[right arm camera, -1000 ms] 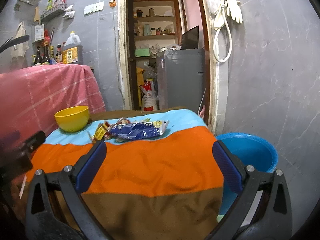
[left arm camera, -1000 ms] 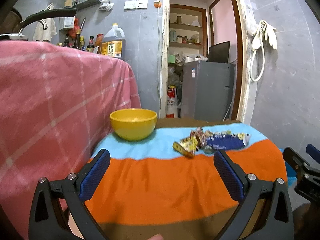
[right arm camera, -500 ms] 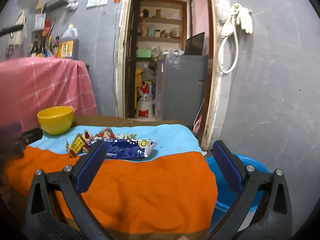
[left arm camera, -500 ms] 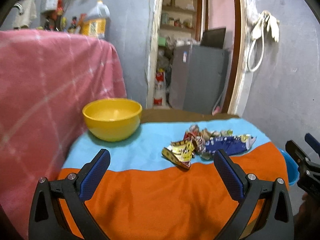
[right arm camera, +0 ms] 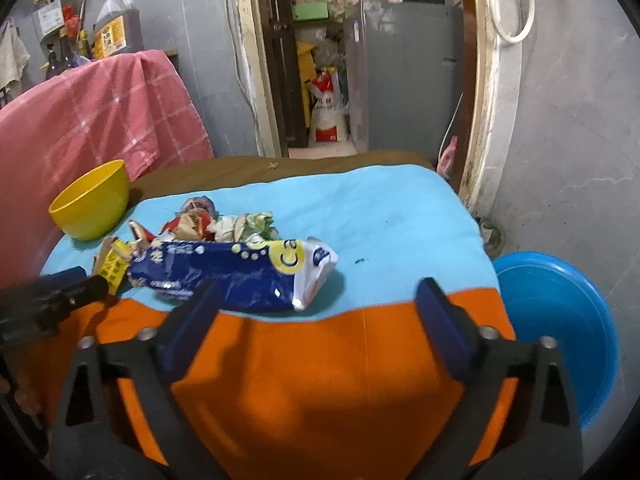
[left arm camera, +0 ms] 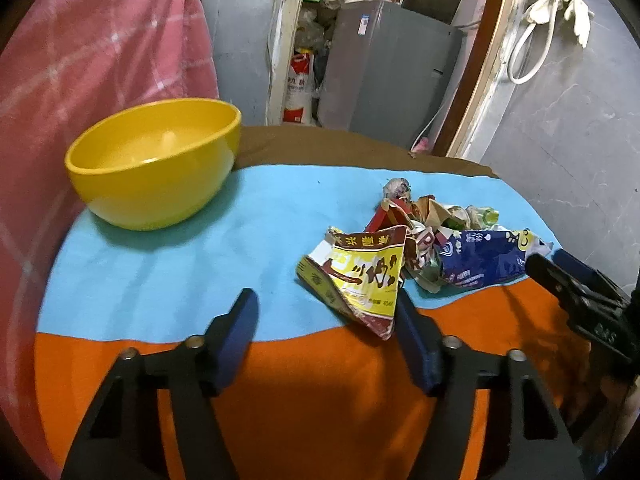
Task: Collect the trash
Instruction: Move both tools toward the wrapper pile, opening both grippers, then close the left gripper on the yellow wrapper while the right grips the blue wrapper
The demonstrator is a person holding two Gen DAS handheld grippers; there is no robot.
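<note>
A: Where do the bowl (left arm camera: 154, 162) and the wrappers (left arm camera: 416, 256) lie?
B: Both on the bench (left arm camera: 168, 264): bowl at rear left, wrappers right of it.
A: The basin (right arm camera: 560, 320)?
B: Below the bench's right edge, on the floor.

My table (left arm camera: 280, 400) wears a cloth banded orange near me, light blue in the middle, brown at the far edge. On the blue band sit a yellow bowl (left arm camera: 156, 164) to my left and, well apart, a heap of crumpled wrappers (left arm camera: 424, 216), a yellow packet (left arm camera: 360, 276) and a blue packet (right arm camera: 224, 276).
</note>
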